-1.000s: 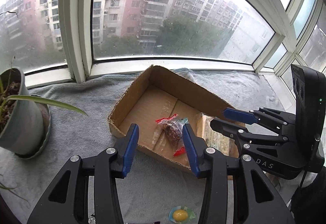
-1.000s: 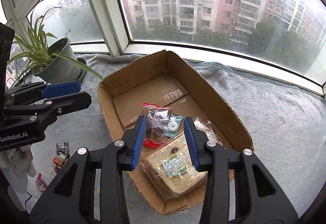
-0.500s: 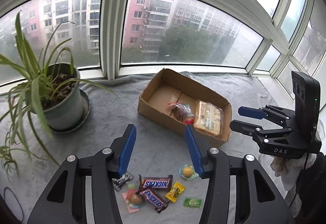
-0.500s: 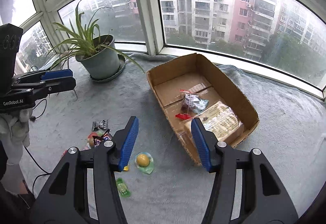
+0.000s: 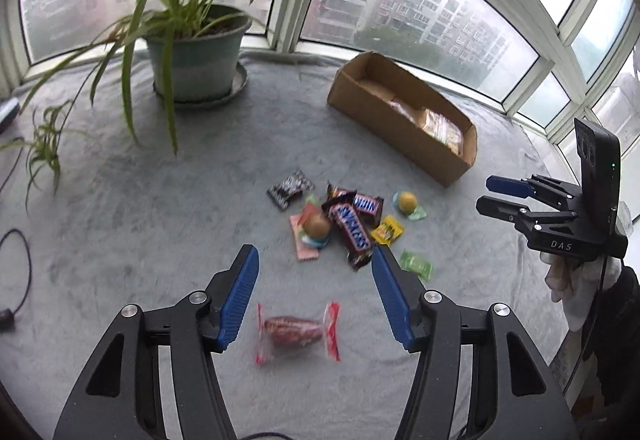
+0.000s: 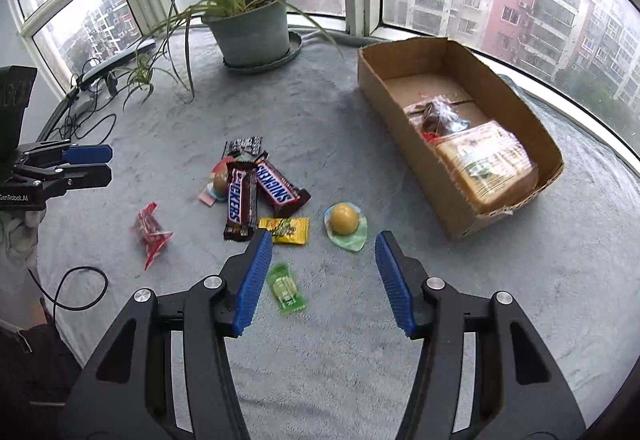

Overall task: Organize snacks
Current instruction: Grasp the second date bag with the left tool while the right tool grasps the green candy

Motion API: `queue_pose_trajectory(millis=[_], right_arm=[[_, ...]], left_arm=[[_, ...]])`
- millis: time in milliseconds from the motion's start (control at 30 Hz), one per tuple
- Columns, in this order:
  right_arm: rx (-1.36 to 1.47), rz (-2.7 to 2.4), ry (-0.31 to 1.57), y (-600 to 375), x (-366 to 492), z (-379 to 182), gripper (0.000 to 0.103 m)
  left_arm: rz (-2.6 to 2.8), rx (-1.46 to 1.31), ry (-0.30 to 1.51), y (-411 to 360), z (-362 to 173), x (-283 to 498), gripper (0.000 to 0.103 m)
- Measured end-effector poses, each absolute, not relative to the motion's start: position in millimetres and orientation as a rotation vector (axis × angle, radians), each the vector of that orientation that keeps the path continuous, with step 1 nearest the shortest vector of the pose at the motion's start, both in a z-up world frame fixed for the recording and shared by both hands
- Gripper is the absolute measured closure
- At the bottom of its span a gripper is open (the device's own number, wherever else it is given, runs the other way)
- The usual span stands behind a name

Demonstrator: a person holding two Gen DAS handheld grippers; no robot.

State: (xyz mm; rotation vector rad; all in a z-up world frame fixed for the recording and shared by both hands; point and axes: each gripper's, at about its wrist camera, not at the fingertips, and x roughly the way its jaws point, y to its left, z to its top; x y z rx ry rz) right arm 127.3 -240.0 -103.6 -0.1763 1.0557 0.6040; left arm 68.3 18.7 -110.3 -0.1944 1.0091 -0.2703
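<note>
Left hand-held gripper [image 5: 314, 294] spread, empty, above red-ended packet [image 5: 297, 332], likely next pick; blur hides contents
Right hand-held gripper [image 6: 320, 276] spread, empty, near green candy [image 6: 285, 289]
Cardboard box [image 6: 400, 120] holds large biscuit pack [image 6: 486, 164] and clear packet [image 6: 438, 116]
Loose snacks, Snickers bars [image 6: 256, 192] among them, clustered on grey-covered tabletop [image 6: 400, 320] beside box

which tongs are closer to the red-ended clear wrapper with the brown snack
Left. The left tongs hang open right over the red-ended clear wrapper, which lies between the blue fingers. The right tongs sit off to its right, over the small green candy packet.
</note>
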Motion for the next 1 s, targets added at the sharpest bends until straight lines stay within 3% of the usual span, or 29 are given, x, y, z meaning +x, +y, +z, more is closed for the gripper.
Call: queue_pose_trajectory(millis=[467,900,1000], right_arm=[[-0.288,0.632,1.164,-203.4,106.3,-167.3,0.047],[-0.337,0.644,1.205,-191.9,114.7,-186.6,0.047],[-0.356,0.644,1.202,-192.1,114.1,-187.2,0.051]], left_arm=[[-0.19,-0.091,1.095,1.4,-168.6,32.1,0.038],[-0.159,-0.033,1.15,-7.2,-193.2,40.3,0.034],[-0.161,-0.038,1.148,-7.1,-194.5,41.0,0.034]])
